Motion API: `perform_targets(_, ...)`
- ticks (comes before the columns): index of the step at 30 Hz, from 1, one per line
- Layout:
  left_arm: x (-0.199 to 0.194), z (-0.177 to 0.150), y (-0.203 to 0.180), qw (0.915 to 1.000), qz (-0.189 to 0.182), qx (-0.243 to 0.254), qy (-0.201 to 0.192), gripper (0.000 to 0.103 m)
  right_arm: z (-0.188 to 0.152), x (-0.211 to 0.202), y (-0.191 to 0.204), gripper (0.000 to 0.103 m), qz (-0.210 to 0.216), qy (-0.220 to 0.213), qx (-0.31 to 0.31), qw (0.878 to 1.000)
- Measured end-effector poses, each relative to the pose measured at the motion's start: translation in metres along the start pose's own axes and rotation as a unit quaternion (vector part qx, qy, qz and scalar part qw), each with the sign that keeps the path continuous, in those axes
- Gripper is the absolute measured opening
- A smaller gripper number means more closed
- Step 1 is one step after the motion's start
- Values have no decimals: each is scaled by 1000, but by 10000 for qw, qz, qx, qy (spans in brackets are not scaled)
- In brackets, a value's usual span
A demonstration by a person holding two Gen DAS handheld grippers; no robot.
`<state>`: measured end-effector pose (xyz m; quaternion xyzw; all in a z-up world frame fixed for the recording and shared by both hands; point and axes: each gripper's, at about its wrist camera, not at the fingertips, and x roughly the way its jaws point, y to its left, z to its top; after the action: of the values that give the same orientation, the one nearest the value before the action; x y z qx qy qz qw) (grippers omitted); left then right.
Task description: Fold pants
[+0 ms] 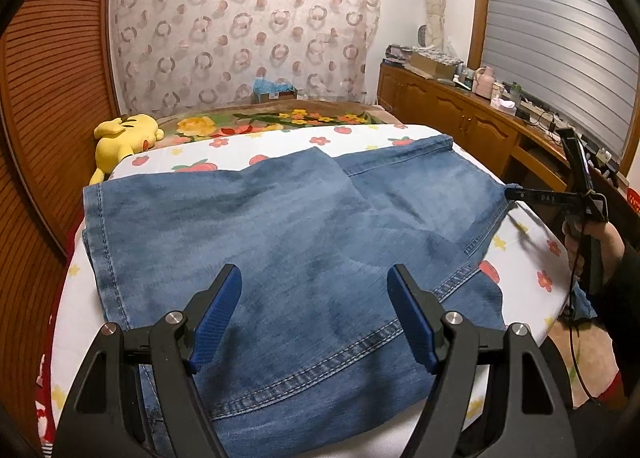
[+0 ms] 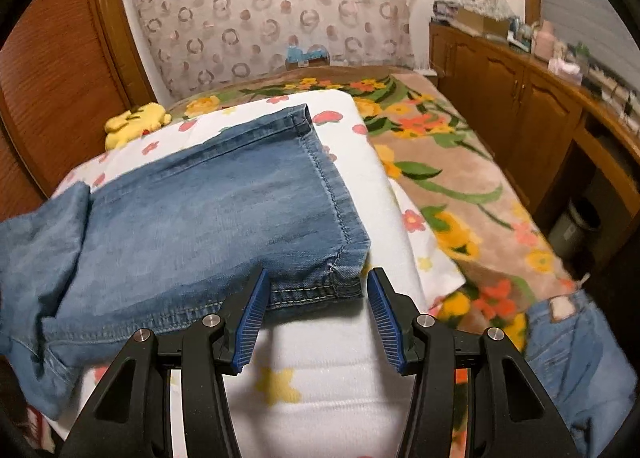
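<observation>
Blue jeans (image 1: pixel 280 225) lie spread flat on a white flowered pad (image 1: pixel 248 145) on the bed, one leg folded over the other. My left gripper (image 1: pixel 316 298) hovers open over the near part of the denim, nothing between its blue pads. My right gripper (image 2: pixel 316 298) is open at the jeans' right corner (image 2: pixel 344 270). The hemmed corner lies flat between its fingers, and the pads do not press on it. In the left wrist view the right gripper (image 1: pixel 536 197), held by a hand, reaches in from the right to that edge.
A yellow plush toy (image 1: pixel 124 137) lies at the pad's far left. A flowered blanket (image 2: pixel 460 177) covers the bed to the right. Another pair of jeans (image 2: pixel 568 346) hangs at the bed's near right. A wooden cabinet (image 1: pixel 460 113) with clutter runs along the right wall.
</observation>
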<state>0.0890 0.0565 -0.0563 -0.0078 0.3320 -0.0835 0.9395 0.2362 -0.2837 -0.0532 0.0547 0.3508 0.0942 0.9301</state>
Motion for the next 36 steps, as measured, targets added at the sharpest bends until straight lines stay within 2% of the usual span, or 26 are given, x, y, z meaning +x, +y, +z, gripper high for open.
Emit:
perform_targets(9, 2, -3, 3, 10000, 18, -55, 19, 76, 4, 1, -19, 53, 213, -29, 282, 9994)
perform_targets(11, 2, -3, 4, 10000, 27, -72, 22, 76, 4, 3, -21, 42, 211, -47, 242, 9995)
perform_targets(13, 0, -4, 6, 9999, 31, -98, 14, 76, 4, 2, -19, 22, 229, -48, 183, 9996)
perform_targets(17, -5, -5, 9, 9999, 50, -145, -29, 76, 10, -8, -6, 18, 303, -166, 74, 9994)
perform_targets(22, -17, -2, 15, 9996, 113, -206, -153, 76, 22, -39, 19, 17, 687, -586, -91, 9959)
perform_targets(29, -42, 3, 25, 9984, 255, -300, -405, 76, 43, -94, 86, 17, 1448, -1122, -837, 9795)
perform_targets(36, -56, -1, 34, 9975, 372, -383, -474, 76, 36, -135, 170, 17, 2568, -1205, -1604, 9454)
